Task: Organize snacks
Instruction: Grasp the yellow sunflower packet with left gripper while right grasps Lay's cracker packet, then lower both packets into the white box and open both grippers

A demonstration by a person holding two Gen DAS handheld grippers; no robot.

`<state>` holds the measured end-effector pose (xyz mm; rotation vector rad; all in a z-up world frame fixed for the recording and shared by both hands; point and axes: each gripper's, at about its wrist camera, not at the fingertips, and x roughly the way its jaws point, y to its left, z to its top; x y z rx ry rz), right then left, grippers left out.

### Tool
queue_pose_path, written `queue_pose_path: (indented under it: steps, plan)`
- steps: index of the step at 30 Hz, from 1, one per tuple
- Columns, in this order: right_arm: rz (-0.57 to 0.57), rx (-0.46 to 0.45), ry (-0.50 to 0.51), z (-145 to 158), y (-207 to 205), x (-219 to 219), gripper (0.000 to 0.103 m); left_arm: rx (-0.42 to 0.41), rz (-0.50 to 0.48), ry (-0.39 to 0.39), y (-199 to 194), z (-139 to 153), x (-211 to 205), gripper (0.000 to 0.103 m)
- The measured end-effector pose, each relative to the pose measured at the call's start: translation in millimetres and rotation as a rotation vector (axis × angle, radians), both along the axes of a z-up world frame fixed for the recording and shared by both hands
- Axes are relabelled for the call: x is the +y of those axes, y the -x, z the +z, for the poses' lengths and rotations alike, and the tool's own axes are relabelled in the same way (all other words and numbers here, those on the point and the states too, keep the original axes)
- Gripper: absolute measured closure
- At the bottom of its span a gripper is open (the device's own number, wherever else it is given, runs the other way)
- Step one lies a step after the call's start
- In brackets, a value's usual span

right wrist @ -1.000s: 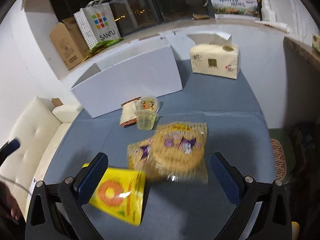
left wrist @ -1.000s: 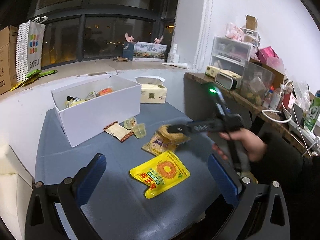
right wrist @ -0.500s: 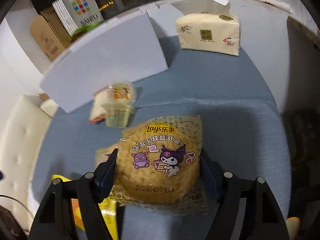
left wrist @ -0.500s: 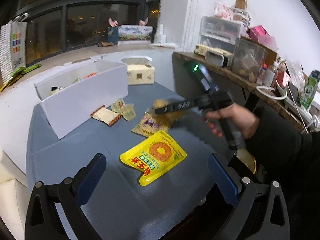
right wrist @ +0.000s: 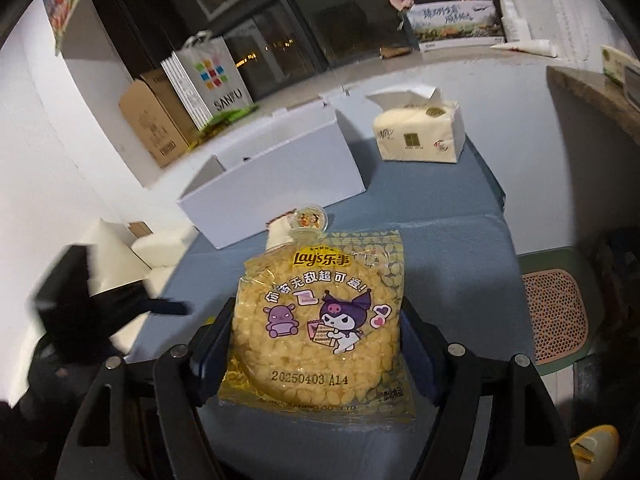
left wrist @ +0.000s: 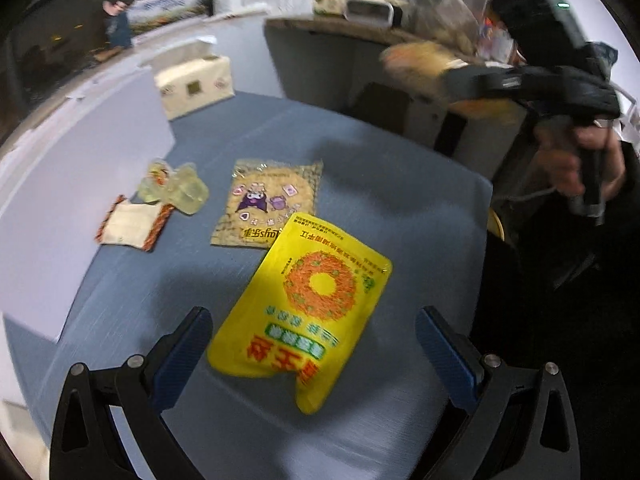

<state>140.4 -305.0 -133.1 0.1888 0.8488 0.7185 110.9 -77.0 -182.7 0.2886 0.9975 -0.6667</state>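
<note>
My right gripper (right wrist: 316, 344) is shut on a yellow Lay's chip packet (right wrist: 320, 312) and holds it above the blue table (right wrist: 452, 256). The left wrist view shows that gripper (left wrist: 520, 80) at the upper right in a person's hand, with the packet (left wrist: 416, 64) blurred. My left gripper (left wrist: 312, 328) is open, tilted down over a yellow pouch (left wrist: 308, 308) with an orange ring print, which lies between its fingers untouched. A second Lay's packet (left wrist: 272, 204), two jelly cups (left wrist: 176, 192) and a small wrapped snack (left wrist: 132, 224) lie beside the white box (right wrist: 280, 184).
A tissue pack (right wrist: 420, 136) stands at the table's far end. A paper bag (right wrist: 208, 76) and a cardboard box (right wrist: 152, 120) sit on the ledge behind. A white sofa (right wrist: 116, 256) is at the left, a cluttered shelf (left wrist: 400, 8) at the right.
My right gripper closed on the top Lay's packet and lifted it off the table. My left gripper sank and tilted down towards the yellow pouch.
</note>
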Motion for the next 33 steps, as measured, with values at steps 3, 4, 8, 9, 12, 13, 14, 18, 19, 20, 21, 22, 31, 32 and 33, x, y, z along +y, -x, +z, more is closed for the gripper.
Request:
queue_pose_path:
  steps: [3, 4, 8, 9, 12, 13, 14, 18, 19, 20, 21, 22, 31, 32, 33]
  plan:
    - [-0.013, -0.007, -0.012, 2.9, 11.0, -10.2, 0.025, 0.042, -0.023, -0.035, -12.0, -14.6, -4.0, 0.000]
    - [-0.015, -0.011, -0.008, 3.7, 13.7, -12.3, 0.025, 0.053, -0.033, -0.056, -14.6, -20.7, -6.4, 0.000]
    - [-0.015, -0.021, 0.000, 5.0, 15.6, -14.0, 0.025, 0.065, -0.067, -0.093, -13.0, -37.7, -14.4, 0.005]
    - [-0.014, -0.023, 0.004, 5.0, 15.7, -13.2, 0.025, 0.050, -0.067, -0.101, -10.4, -37.3, -15.2, 0.008]
    - [-0.003, -0.025, 0.007, 3.6, 16.9, -10.6, 0.024, 0.038, -0.032, -0.041, -4.6, -26.1, -9.4, 0.042]
    - [0.000, -0.025, 0.011, 2.6, 16.8, -9.1, 0.024, 0.026, -0.004, -0.033, -1.5, -22.6, -6.2, 0.051]
    - [0.004, -0.023, 0.013, 1.3, 16.4, -7.8, 0.024, 0.009, 0.014, -0.038, 2.7, -20.5, -3.9, 0.068]
    - [0.001, -0.017, 0.006, -2.6, 16.4, -6.9, 0.024, -0.028, 0.123, 0.040, 18.8, -11.7, 13.0, 0.070]
    - [0.001, -0.013, 0.003, -3.6, 16.5, -6.6, 0.024, -0.049, 0.152, 0.063, 25.3, -8.2, 16.9, 0.070]
    - [0.005, -0.012, 0.001, -4.1, 16.0, -6.0, 0.024, -0.063, 0.187, 0.112, 30.4, -1.7, 24.0, 0.071]
    - [0.005, -0.013, 0.002, -4.1, 16.5, -5.1, 0.024, -0.088, 0.236, 0.159, 36.6, 6.6, 32.4, 0.071]
    - [0.007, -0.014, 0.004, -3.6, 16.9, -3.3, 0.024, -0.108, 0.275, 0.194, 40.0, 13.9, 39.5, 0.072]
    - [0.108, -0.080, 0.018, 17.1, 2.3, 51.0, 0.024, -0.310, 0.500, 0.359, 41.3, 88.6, 106.0, 0.077]
    - [0.118, -0.087, 0.015, 20.5, -0.9, 57.4, 0.024, -0.334, 0.523, 0.356, 35.6, 91.6, 110.5, 0.077]
    - [0.128, -0.096, 0.007, 25.2, -6.5, 65.3, 0.024, -0.349, 0.533, 0.356, 31.1, 98.8, 115.6, 0.077]
